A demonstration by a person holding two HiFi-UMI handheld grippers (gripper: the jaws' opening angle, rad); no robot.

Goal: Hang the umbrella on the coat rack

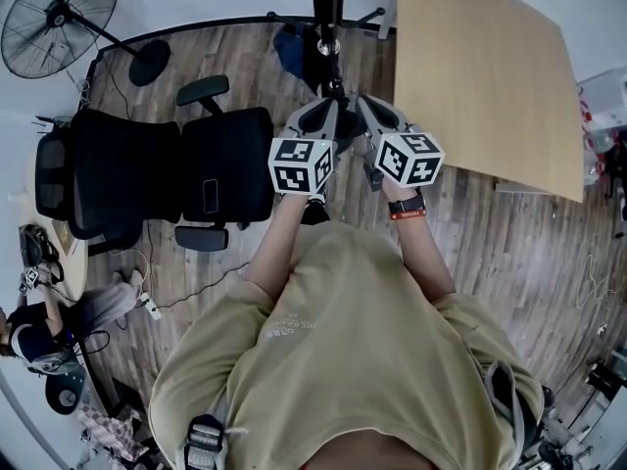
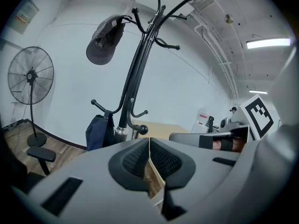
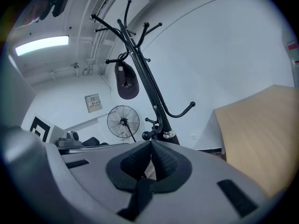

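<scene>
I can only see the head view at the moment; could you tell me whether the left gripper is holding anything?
Observer: No. In its own view the left gripper has its jaws together with nothing between them.
Operator: Thank you. And the right one?
Observer: The right gripper is shut and empty too.
Operator: Is anything on the rack's upper hooks?
Observer: Yes, a dark cap hangs from an upper hook of the coat rack.

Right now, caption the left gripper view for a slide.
Shut left claw faces a coat rack bearing a dark cap.
</scene>
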